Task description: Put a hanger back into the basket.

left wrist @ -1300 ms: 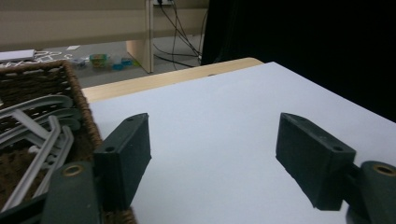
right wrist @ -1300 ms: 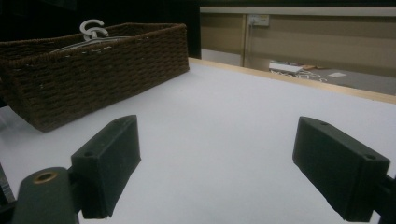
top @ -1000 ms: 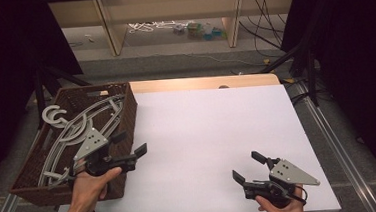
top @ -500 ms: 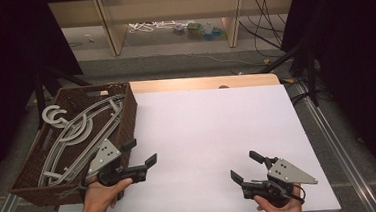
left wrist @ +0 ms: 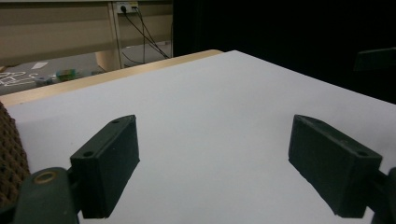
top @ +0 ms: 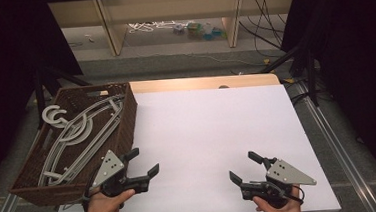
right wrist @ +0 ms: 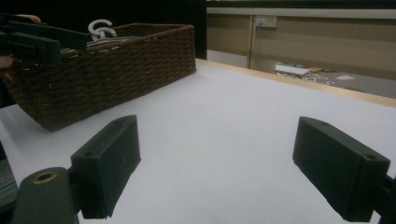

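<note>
Left tongs [top: 144, 162] have swung away from the basket [top: 127, 125] over the bench [top: 212, 129], open and empty. Right tongs [top: 243, 167] stay open, empty. Hangers [top: 72, 134] lie in the basket, beyond the left tongs; no pick begun.

So there's a brown wicker basket [top: 126, 118] on the left edge of the white table [top: 212, 129], stuffed with grey hangers [top: 73, 136]. The left tongs [top: 142, 162] are just beside the basket's near right corner, jaws spread wide with nothing in them. The right tongs [top: 244, 167] sit near the table's front edge, well apart from the basket, also gaping and empty.
</note>
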`<state>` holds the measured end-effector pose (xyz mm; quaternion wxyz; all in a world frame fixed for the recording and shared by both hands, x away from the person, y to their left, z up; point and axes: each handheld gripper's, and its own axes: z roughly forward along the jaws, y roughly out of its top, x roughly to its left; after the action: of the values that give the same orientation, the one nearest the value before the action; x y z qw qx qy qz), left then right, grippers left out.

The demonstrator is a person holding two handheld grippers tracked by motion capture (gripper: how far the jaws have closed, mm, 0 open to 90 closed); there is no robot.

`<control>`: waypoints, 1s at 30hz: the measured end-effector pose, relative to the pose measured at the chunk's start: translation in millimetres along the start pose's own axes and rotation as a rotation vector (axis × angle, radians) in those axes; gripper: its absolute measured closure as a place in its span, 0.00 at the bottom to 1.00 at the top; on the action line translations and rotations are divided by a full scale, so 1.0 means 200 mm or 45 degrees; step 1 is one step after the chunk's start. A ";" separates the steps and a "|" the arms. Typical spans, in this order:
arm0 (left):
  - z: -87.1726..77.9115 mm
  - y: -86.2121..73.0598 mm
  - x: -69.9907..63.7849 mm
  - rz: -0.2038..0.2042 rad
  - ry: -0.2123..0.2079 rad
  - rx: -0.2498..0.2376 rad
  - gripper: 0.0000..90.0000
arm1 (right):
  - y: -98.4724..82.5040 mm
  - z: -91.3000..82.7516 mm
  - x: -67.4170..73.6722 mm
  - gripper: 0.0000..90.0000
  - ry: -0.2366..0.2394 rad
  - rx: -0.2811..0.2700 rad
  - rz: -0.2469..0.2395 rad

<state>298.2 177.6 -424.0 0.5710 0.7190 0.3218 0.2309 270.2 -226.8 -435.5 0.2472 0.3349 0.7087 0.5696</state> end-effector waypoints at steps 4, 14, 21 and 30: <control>0.00 -0.03 -0.01 -0.001 0.004 0.008 0.18 | 0.00 0.00 0.00 0.18 -0.003 -0.002 0.002; -0.04 -0.06 0.00 0.006 0.022 0.018 0.18 | 0.00 0.00 0.01 0.18 0.008 -0.006 0.021; -0.03 -0.07 -0.01 -0.034 0.020 0.022 0.18 | 0.00 0.01 0.01 0.18 0.005 -0.018 0.004; -0.03 -0.07 -0.01 -0.023 0.017 0.020 0.18 | 0.00 0.01 0.01 0.18 0.005 -0.016 0.004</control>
<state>289.4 182.3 -435.4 0.5653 0.7190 0.3341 0.2280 270.2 -225.0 -435.6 0.2469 0.3333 0.7052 0.5750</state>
